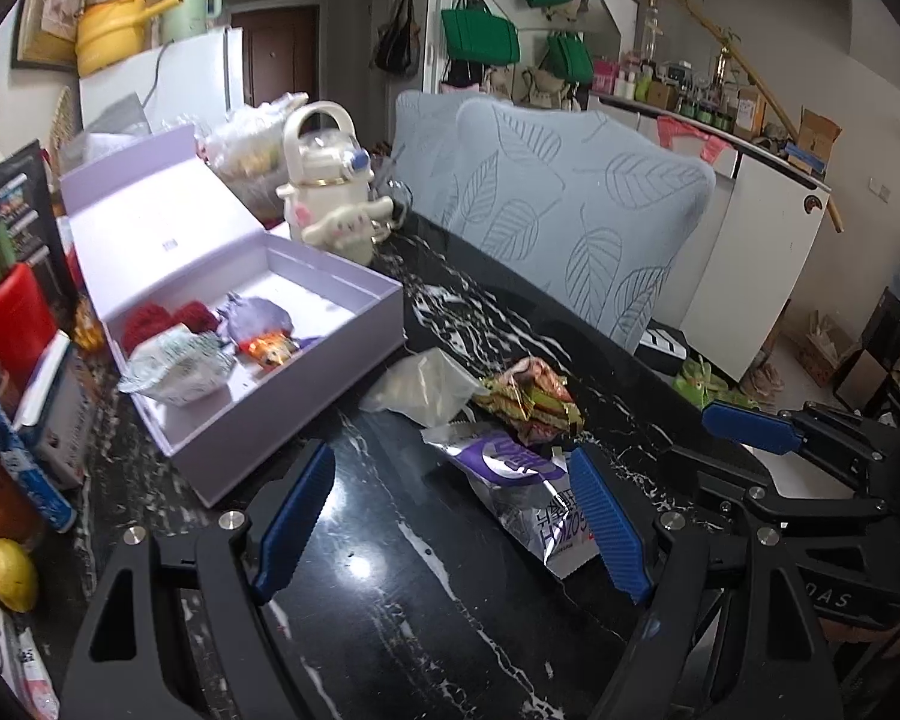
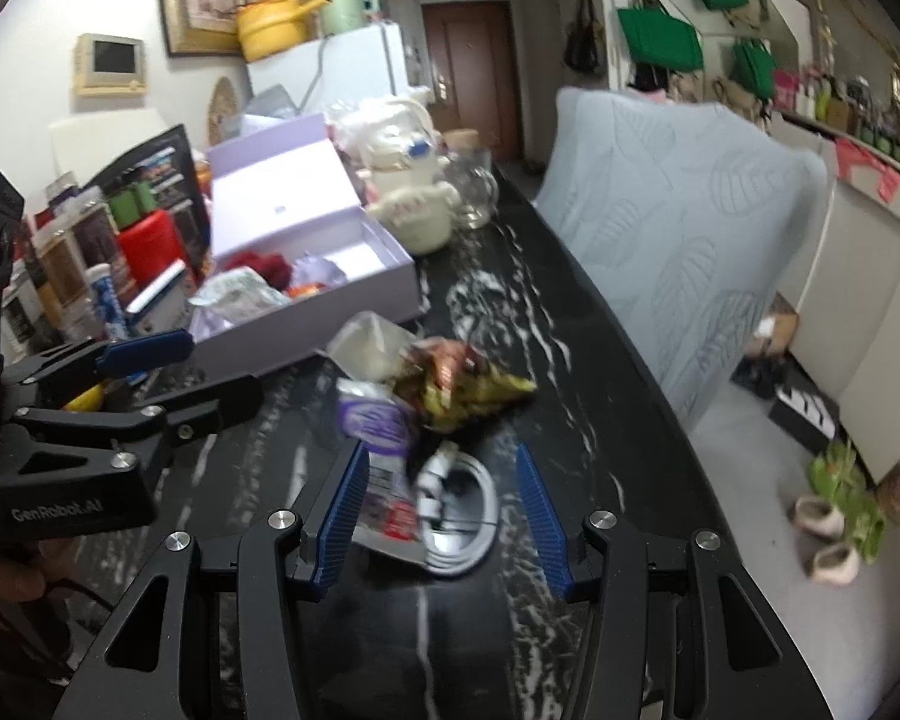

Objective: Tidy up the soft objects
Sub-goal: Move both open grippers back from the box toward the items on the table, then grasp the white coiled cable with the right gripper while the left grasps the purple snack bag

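Observation:
An open lilac box (image 1: 306,384) (image 2: 354,300) on the black marble table holds red knit pieces (image 1: 162,318), a purple pouch (image 1: 252,315) and a white-green packet (image 1: 177,363). In front of it lie a clear bag (image 1: 426,384) (image 2: 366,348), a gold-red wrapper (image 1: 534,399) (image 2: 462,384) and a purple-silver packet (image 1: 528,480) (image 2: 378,438). My left gripper (image 1: 450,516) is open and empty, its right finger beside the purple-silver packet. My right gripper (image 2: 444,510) is open, its fingers either side of that packet's end and a coiled white cable (image 2: 456,516).
A cream character kettle (image 1: 330,180) (image 2: 408,198) stands behind the box. Bottles, cartons and a red container (image 1: 12,312) crowd the table's left side. Blue leaf-pattern cushions (image 1: 558,210) (image 2: 678,228) line the right edge, with floor and slippers (image 2: 834,510) beyond.

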Tool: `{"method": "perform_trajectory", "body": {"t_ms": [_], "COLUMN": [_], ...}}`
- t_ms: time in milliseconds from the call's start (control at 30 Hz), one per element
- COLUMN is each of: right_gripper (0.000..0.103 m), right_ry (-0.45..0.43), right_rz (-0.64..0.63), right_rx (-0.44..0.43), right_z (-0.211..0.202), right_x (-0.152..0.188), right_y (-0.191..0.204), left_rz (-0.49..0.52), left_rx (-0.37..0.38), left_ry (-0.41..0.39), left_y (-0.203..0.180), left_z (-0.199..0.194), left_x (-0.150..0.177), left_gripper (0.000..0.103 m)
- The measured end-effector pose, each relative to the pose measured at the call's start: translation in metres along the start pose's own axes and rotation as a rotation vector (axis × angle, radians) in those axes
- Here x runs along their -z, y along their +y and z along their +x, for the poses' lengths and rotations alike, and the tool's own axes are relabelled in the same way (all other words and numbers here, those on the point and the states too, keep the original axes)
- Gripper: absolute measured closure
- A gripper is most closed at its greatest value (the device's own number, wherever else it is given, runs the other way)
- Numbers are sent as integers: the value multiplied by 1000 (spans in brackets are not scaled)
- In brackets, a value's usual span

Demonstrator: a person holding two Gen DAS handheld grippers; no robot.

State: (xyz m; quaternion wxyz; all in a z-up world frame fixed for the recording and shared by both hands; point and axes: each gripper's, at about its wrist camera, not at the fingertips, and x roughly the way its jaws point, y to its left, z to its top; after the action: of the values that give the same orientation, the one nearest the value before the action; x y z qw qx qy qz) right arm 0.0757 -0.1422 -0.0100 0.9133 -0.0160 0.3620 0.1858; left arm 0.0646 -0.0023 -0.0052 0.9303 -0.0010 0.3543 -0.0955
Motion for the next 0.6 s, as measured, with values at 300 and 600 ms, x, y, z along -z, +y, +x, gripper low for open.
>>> {"method": "perform_trajectory", "body": {"t_ms": [300, 600], "right_gripper": [52, 44], "right_ry": [54, 118], "right_rz": [42, 51], "right_rx": [16, 21], "right_z": [23, 48], "right_x": [15, 22], "right_y": [-29, -37], "left_rz": [59, 45], "left_rx": [10, -1], "left_ry": [64, 132], "left_y": [-20, -12], "left_z": [39, 67], "left_x": [4, 8], "left_gripper": [22, 22]}}
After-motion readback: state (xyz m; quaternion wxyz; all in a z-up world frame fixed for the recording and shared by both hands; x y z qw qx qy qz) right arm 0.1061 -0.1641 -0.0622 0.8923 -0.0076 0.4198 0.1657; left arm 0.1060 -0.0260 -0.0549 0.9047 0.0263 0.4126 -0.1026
